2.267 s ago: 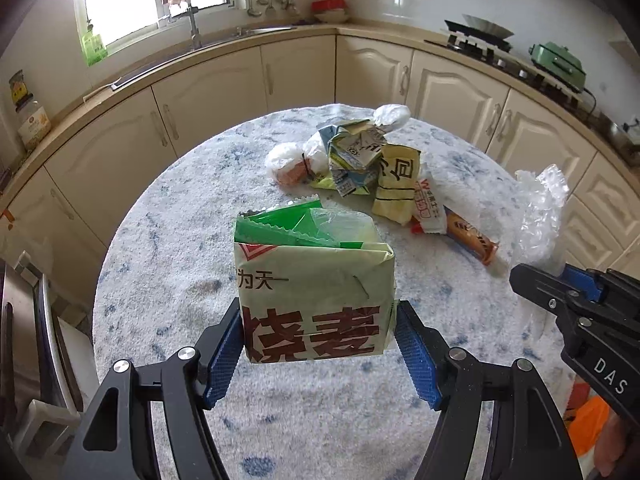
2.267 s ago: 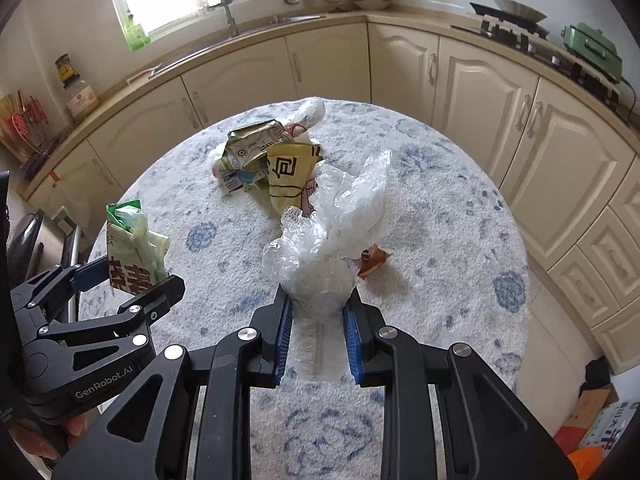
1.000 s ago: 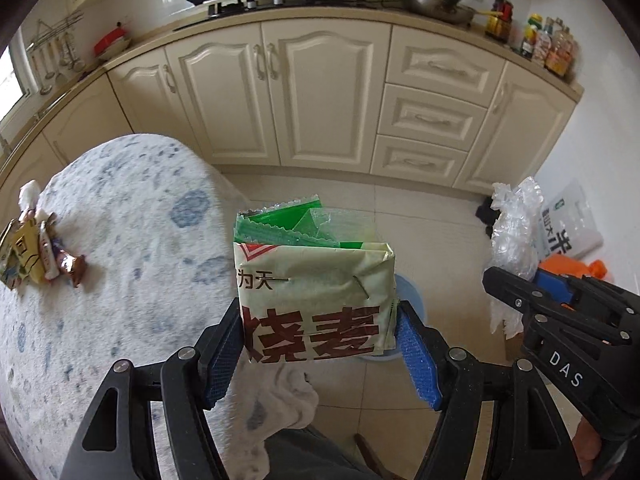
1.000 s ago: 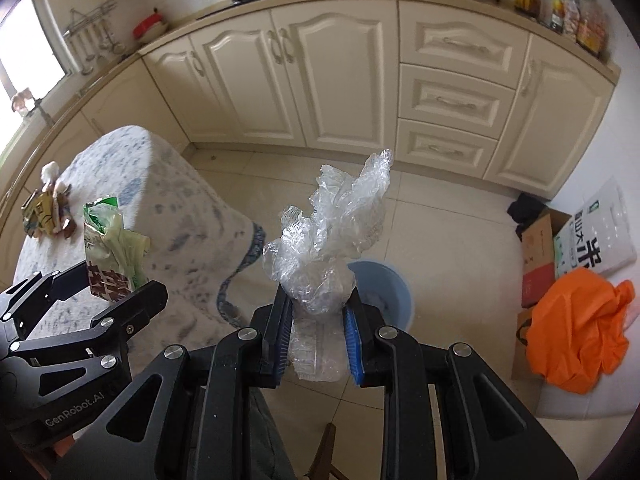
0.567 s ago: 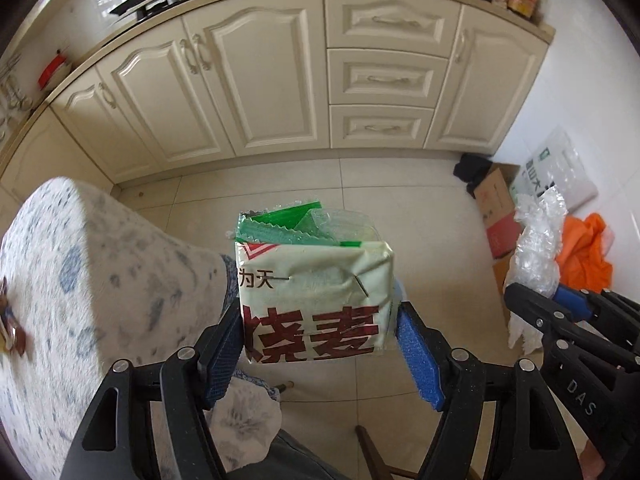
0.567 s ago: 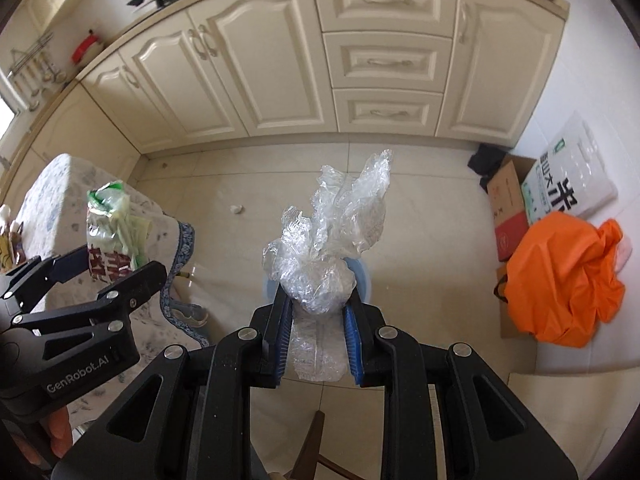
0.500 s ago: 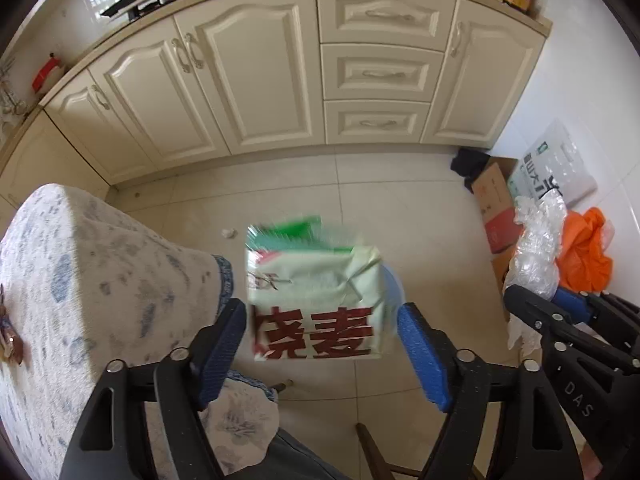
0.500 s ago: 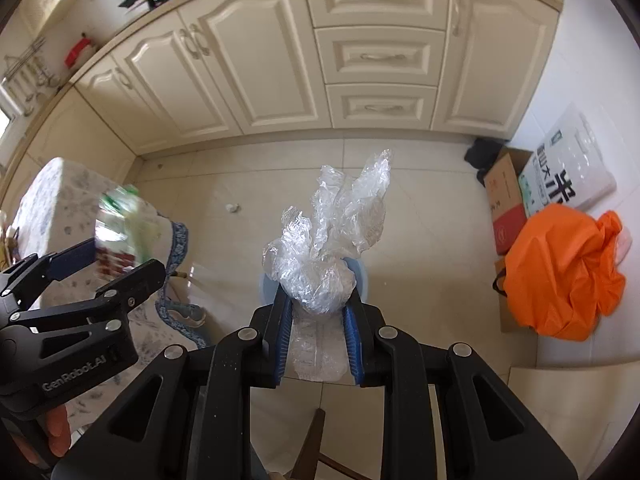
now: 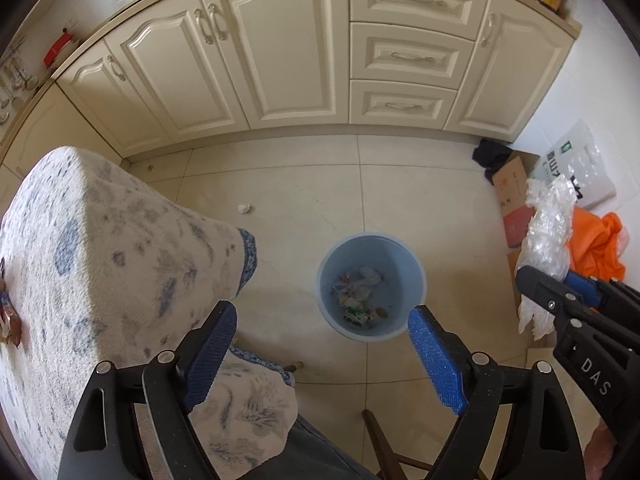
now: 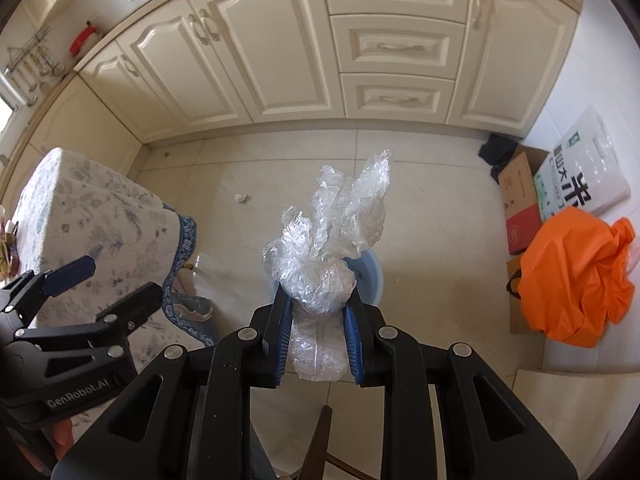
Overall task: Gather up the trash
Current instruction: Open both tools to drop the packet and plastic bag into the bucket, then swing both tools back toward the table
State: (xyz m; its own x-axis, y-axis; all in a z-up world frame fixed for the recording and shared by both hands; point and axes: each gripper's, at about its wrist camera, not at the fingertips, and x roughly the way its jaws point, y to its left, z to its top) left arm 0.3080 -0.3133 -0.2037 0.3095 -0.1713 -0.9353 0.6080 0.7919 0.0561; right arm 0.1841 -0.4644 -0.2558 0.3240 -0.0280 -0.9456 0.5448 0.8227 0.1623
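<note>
Left gripper (image 9: 322,336) spread, empty, above bin (image 9: 370,249). Right gripper (image 10: 318,338) pinches plastic wrap (image 10: 328,236), hiding most of bin. Only left view shows trash (image 9: 356,294) inside.

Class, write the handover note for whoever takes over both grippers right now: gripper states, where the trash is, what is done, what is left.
Left gripper: open, empty, above the blue bin on the floor.
Right gripper: shut on the clear plastic wrap, held over the bin.
Done: some wrappers lie in the bin.
Left: open the right gripper to drop the wrap in, then return to the table; a wrapper shows at its edge. A white scrap lies on the floor.
</note>
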